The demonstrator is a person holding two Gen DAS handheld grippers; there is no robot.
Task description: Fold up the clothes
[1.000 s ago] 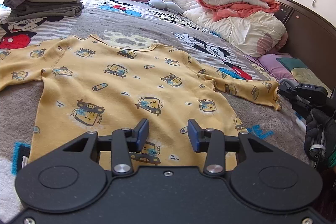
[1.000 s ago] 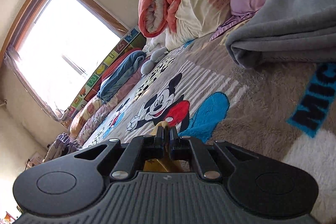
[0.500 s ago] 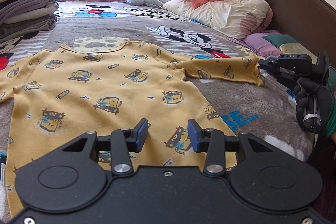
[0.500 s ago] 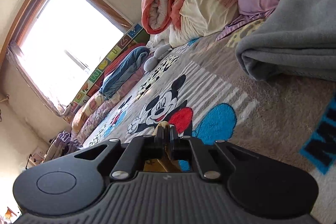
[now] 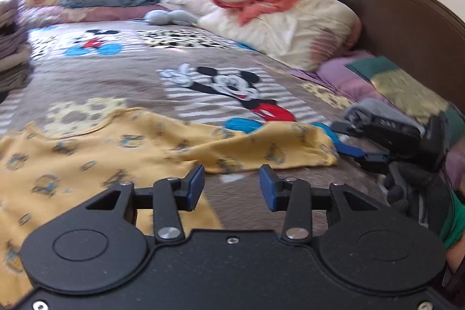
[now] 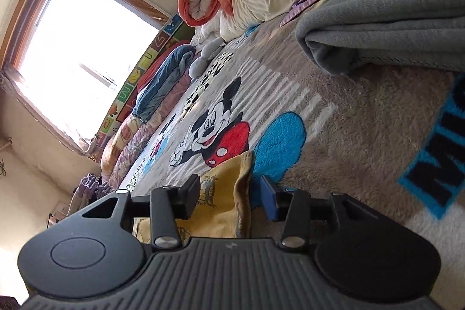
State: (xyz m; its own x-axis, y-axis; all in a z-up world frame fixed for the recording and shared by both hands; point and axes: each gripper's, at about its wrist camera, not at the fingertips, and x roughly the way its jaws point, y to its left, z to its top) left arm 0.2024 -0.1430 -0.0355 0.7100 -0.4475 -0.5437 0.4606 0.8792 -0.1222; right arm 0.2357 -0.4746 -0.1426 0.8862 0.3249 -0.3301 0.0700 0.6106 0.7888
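Yellow shirt [image 5: 87, 153] lies flat for folding; right gripper [image 6: 229, 193] gapes around its sleeve cuff [image 6: 229, 188] (unclamped), left gripper [image 5: 231, 185] hovers agape.

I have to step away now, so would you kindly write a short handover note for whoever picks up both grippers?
Left gripper: open, empty, hovering over the bed near the yellow shirt.
Right gripper: open; the sleeve cuff lies loose between its fingers, not clamped.
Shirt: spread flat on the Mickey blanket, its sleeve stretched out to the side.
Done: shirt laid out, sleeve straightened.
Left: fold the sleeves in, fold the body, then probably add it to the folded stack.
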